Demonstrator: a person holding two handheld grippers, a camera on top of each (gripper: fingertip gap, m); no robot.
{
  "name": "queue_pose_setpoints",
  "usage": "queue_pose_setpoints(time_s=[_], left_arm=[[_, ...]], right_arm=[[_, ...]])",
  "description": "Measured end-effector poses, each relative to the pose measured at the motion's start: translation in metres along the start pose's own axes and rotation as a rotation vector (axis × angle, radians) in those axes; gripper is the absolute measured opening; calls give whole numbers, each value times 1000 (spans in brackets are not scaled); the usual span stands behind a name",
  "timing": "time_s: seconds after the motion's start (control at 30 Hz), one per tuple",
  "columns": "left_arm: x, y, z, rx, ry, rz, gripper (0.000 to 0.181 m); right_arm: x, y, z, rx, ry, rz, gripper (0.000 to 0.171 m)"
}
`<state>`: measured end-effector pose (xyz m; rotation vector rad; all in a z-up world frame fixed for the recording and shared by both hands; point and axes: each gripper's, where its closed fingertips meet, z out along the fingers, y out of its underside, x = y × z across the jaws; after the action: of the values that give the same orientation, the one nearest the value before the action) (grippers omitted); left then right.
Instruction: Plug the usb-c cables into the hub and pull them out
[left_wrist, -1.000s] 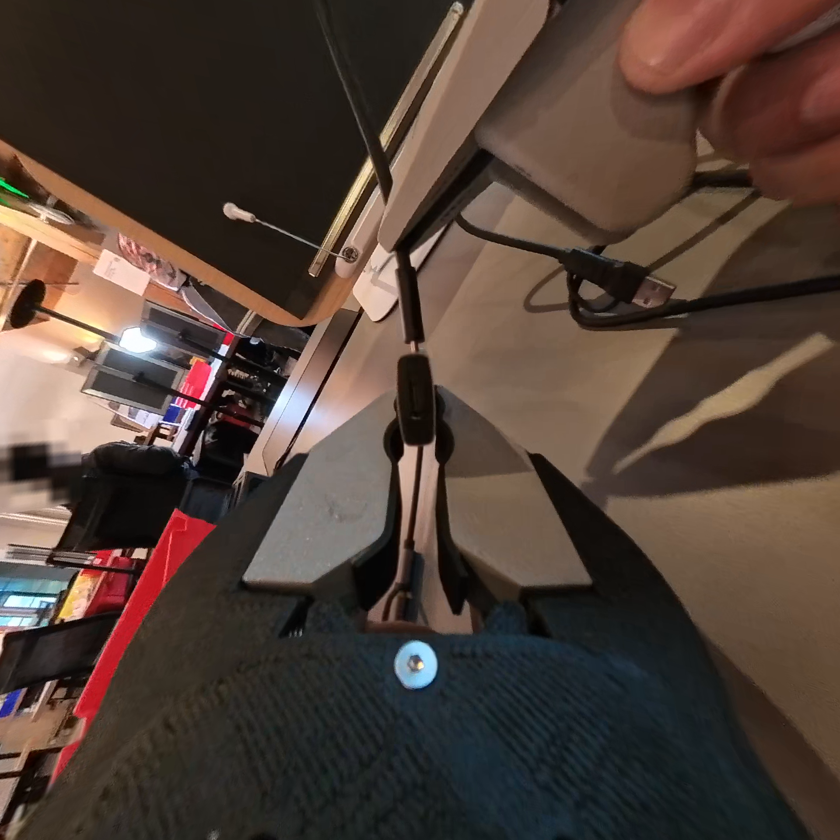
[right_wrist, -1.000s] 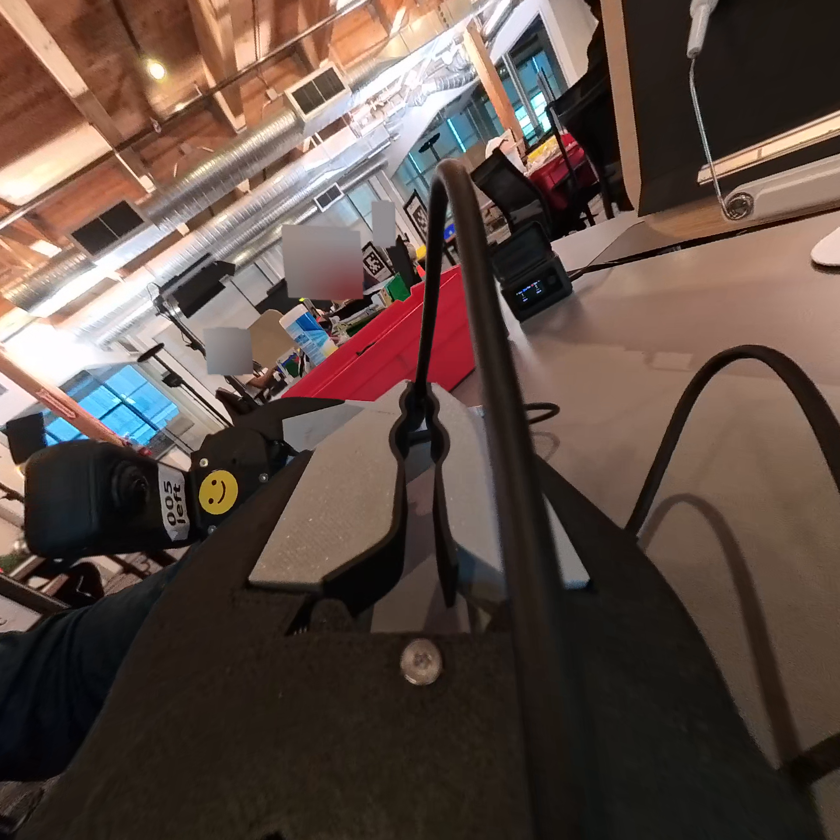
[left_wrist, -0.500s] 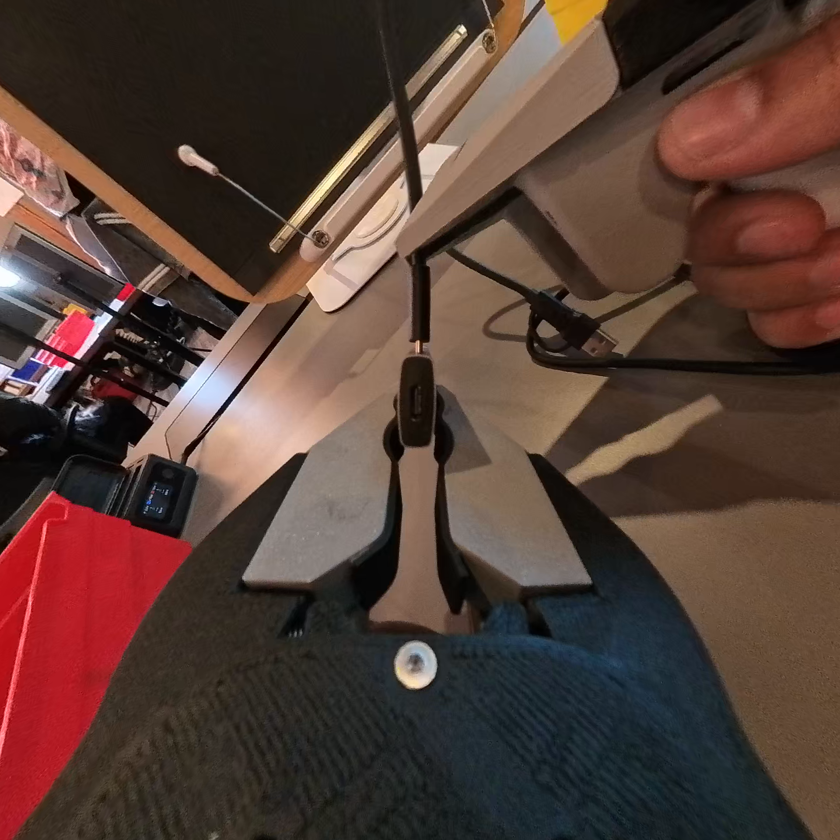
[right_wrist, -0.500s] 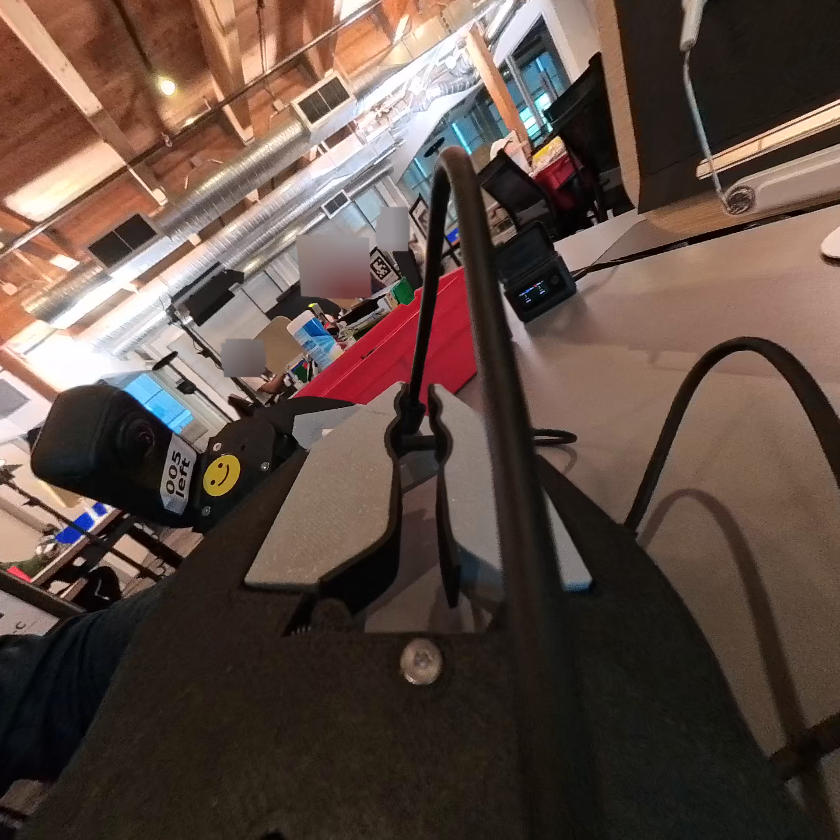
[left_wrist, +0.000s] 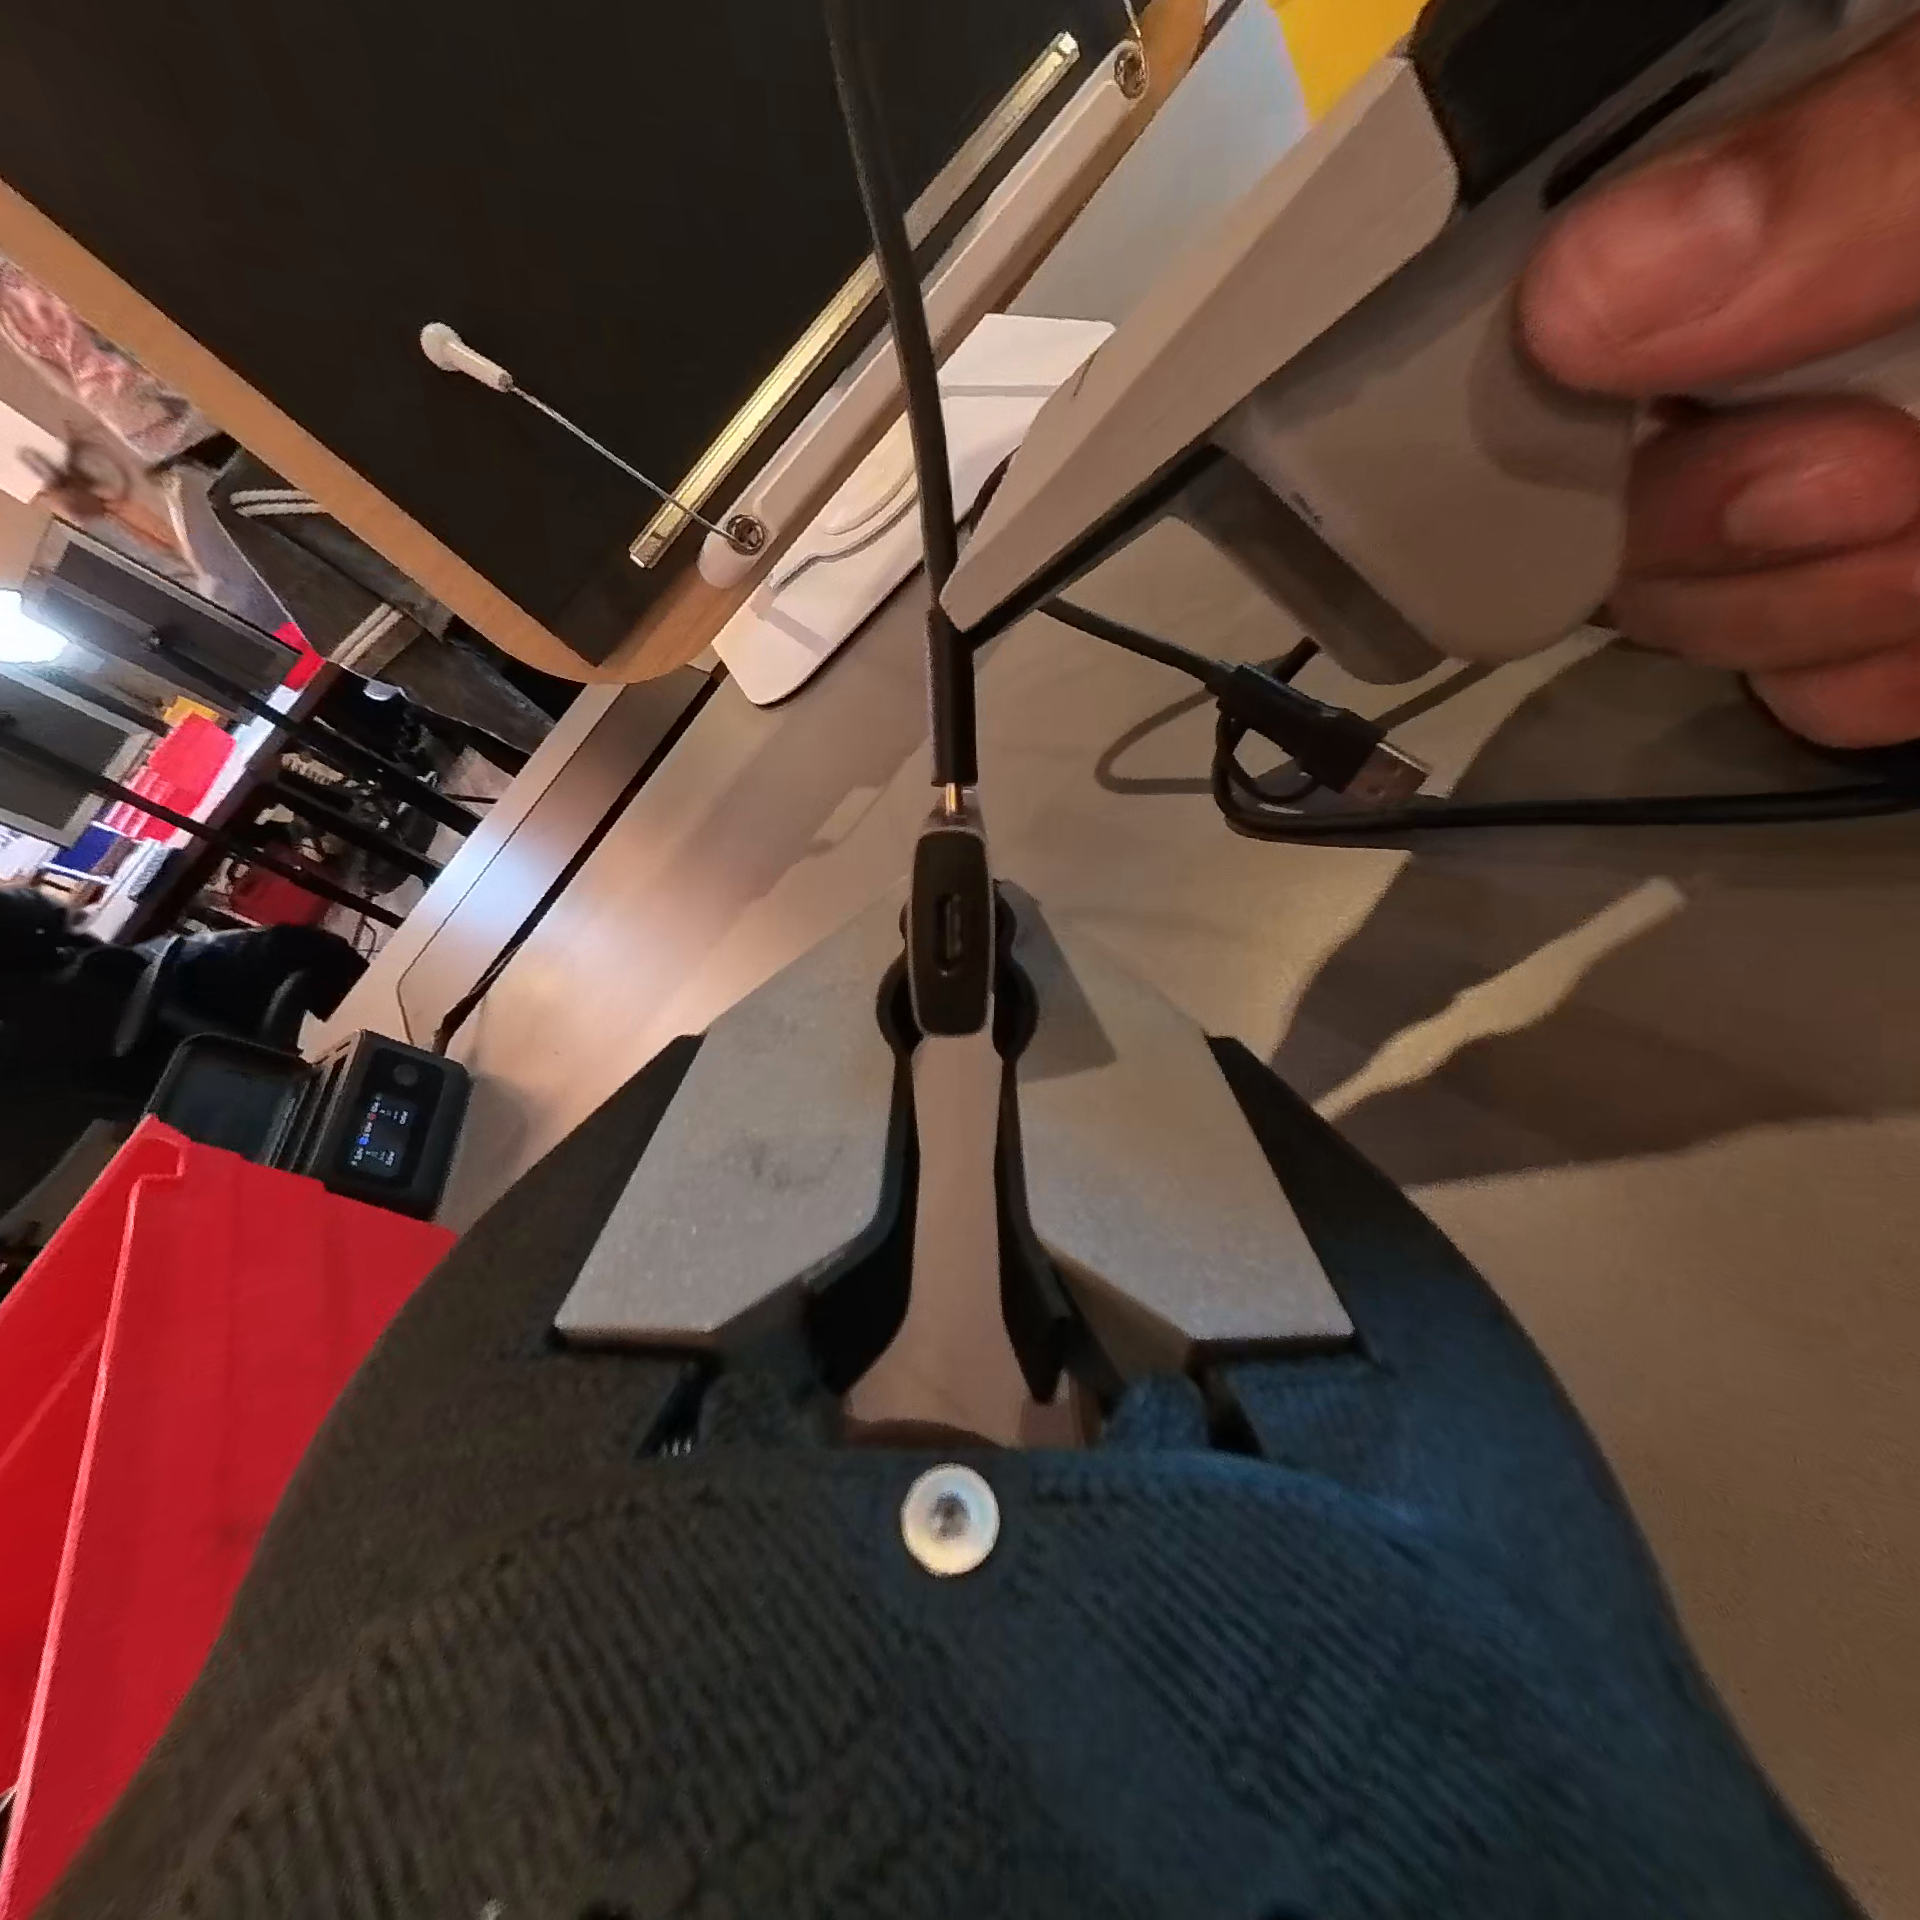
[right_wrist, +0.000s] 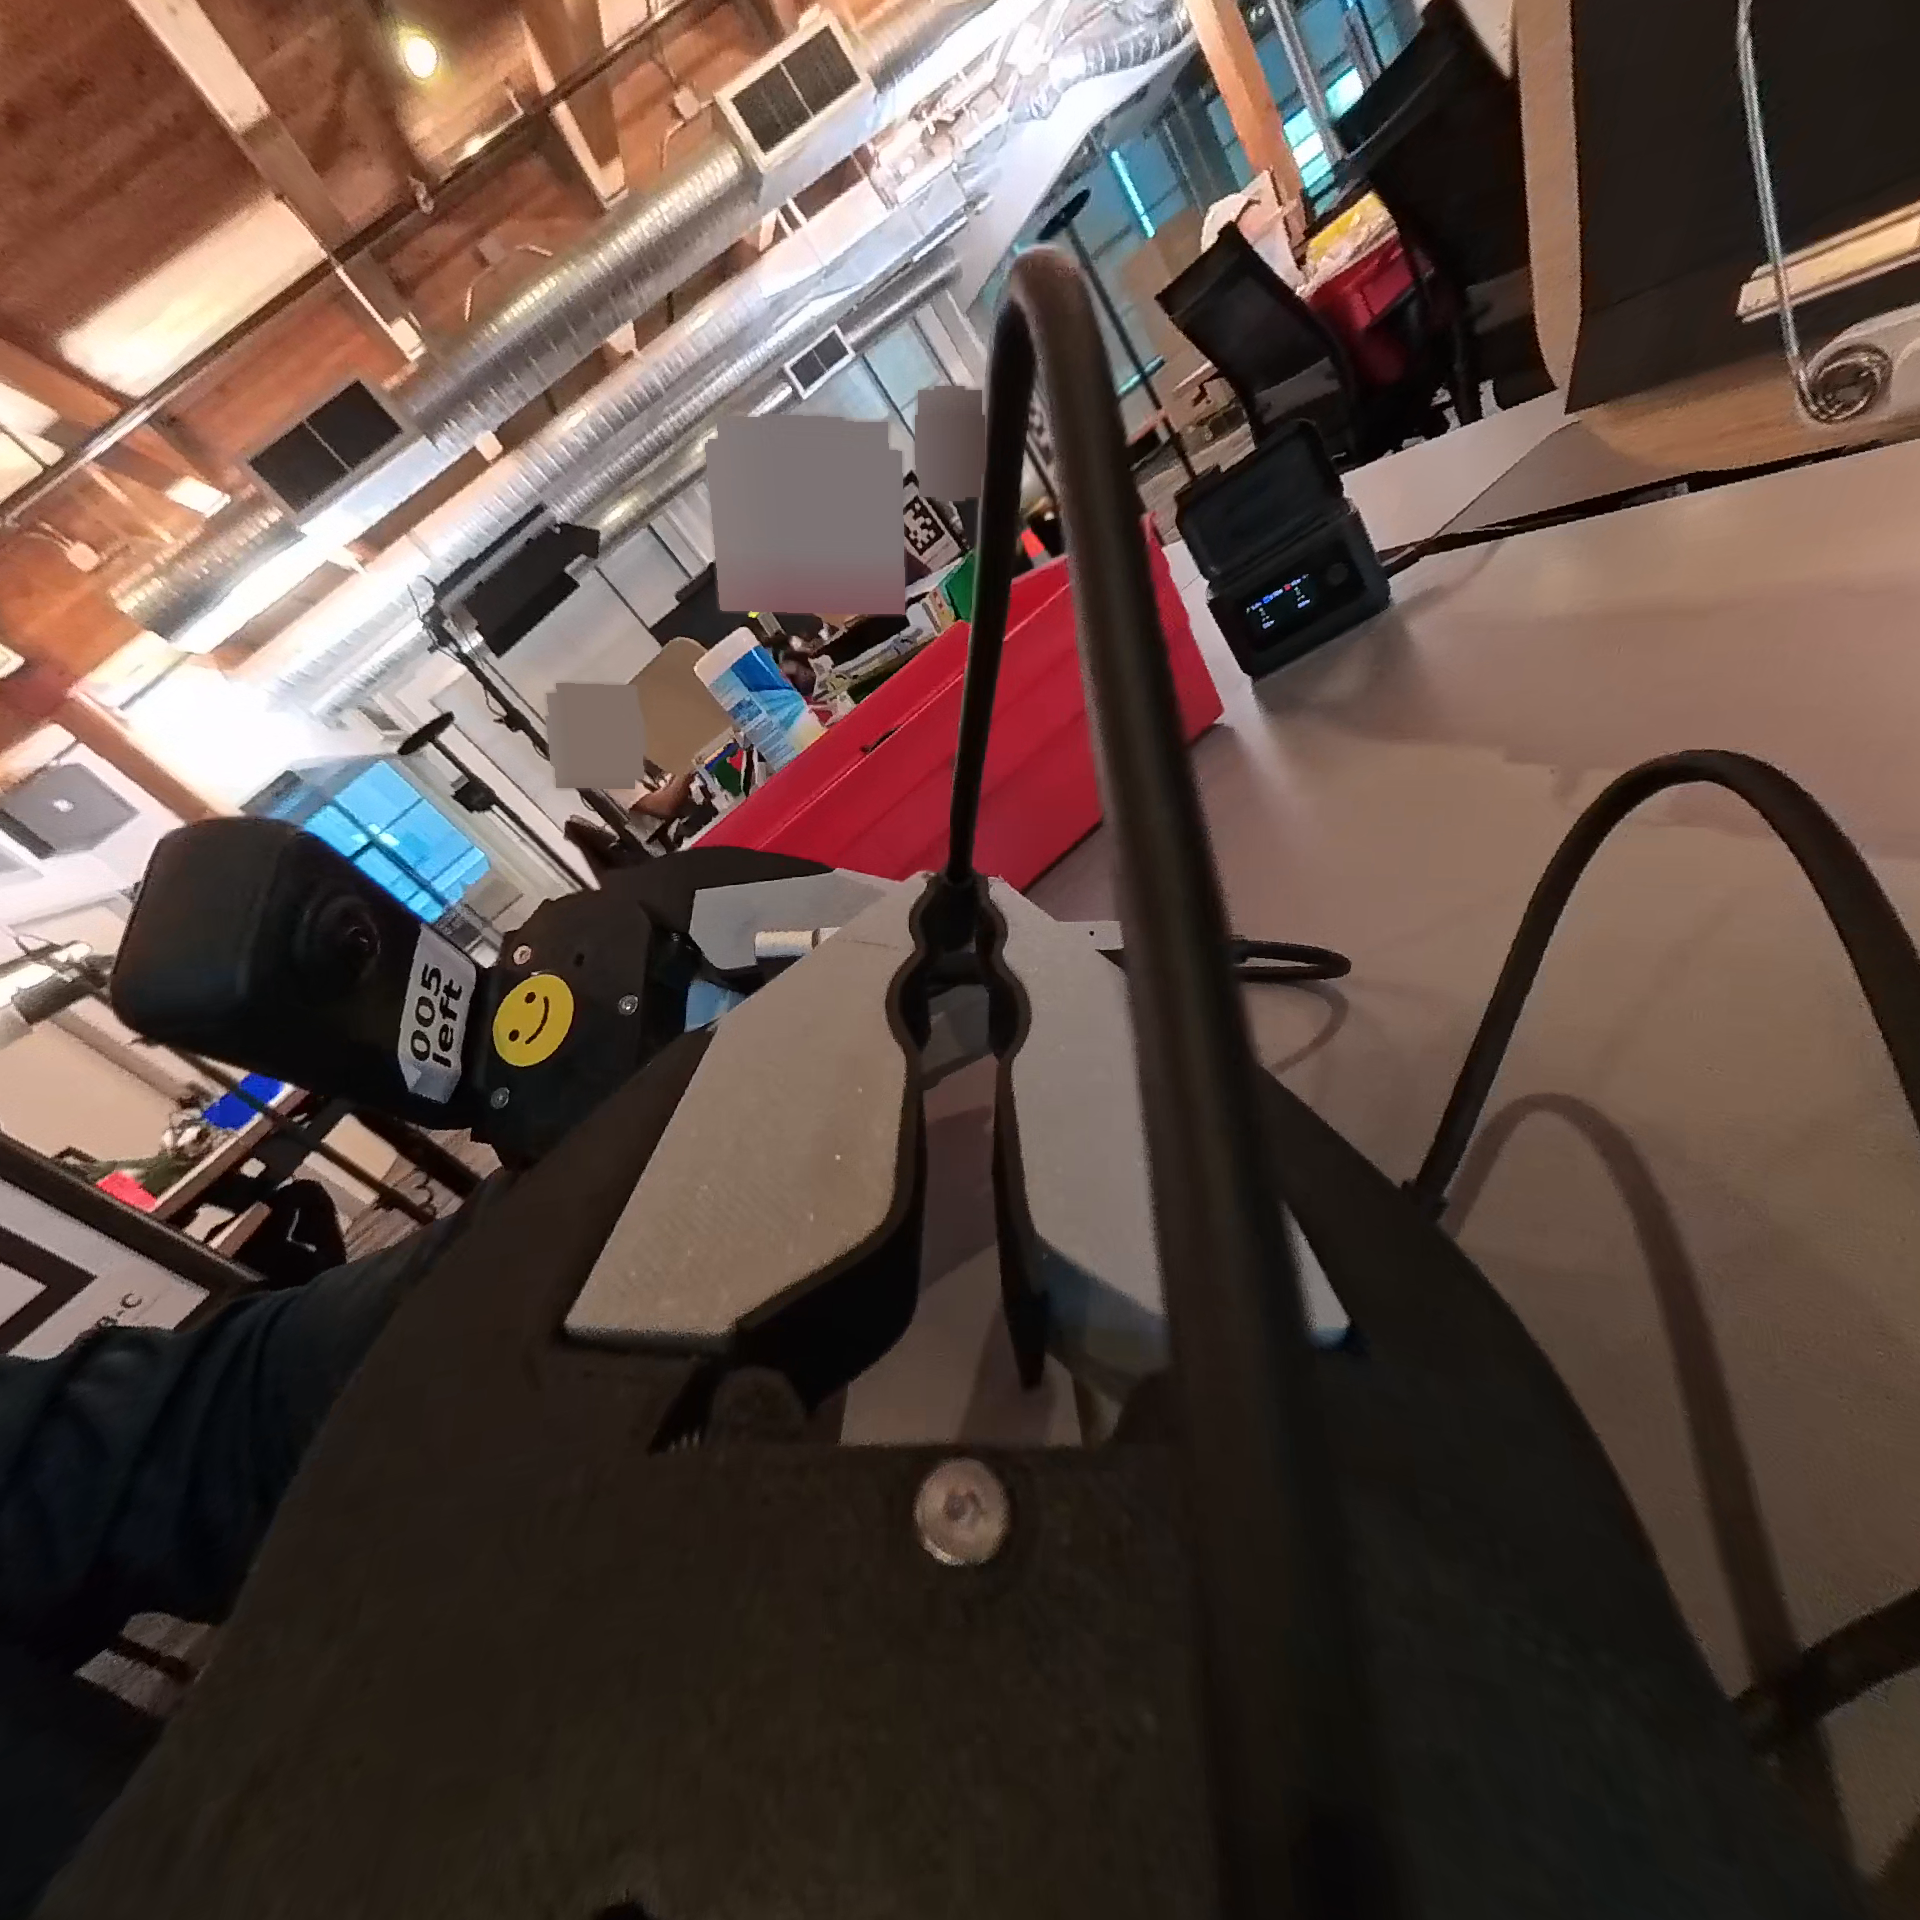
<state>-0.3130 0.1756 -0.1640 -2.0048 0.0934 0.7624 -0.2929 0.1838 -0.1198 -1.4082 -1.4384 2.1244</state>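
In the left wrist view my left gripper (left_wrist: 951, 966) is shut on a small black hub (left_wrist: 945, 873), held upright with a port facing the camera. A black usb-c cable (left_wrist: 904, 312) comes down from above. Its plug (left_wrist: 951, 717) stands right over the hub's top end, with the metal tip showing between them. The right gripper's grey fingers (left_wrist: 1195, 364) hold that cable just above the plug, with a person's hand (left_wrist: 1714, 312) on the gripper. In the right wrist view my right gripper (right_wrist: 956, 920) is shut on the thin black cable (right_wrist: 982, 623), and the left gripper (right_wrist: 769, 920) sits just beyond.
A grey table (left_wrist: 1662, 1351) lies below. On it are a loose black cable with a USB-A plug (left_wrist: 1340, 743), a red bin (left_wrist: 156, 1455), a small black device with a lit display (left_wrist: 390, 1132) and a white pad (left_wrist: 914, 488). A black wood-edged board (left_wrist: 416, 260) stands behind.
The left wrist view has swung, so the red bin and the display device came into sight. The plug stays lined up just over the hub's top. Both grippers stay shut.
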Motion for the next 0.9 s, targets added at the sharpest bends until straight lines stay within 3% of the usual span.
queue_pose_setpoints(time_s=[0.57,0.9], left_arm=[[0,3,2,-22,-25,37,6],[7,13,6,-99,14,23,5]], right_arm=[[1,4,2,-58,-17,-16,2],[7,13,3,-165,209,-377,2]])
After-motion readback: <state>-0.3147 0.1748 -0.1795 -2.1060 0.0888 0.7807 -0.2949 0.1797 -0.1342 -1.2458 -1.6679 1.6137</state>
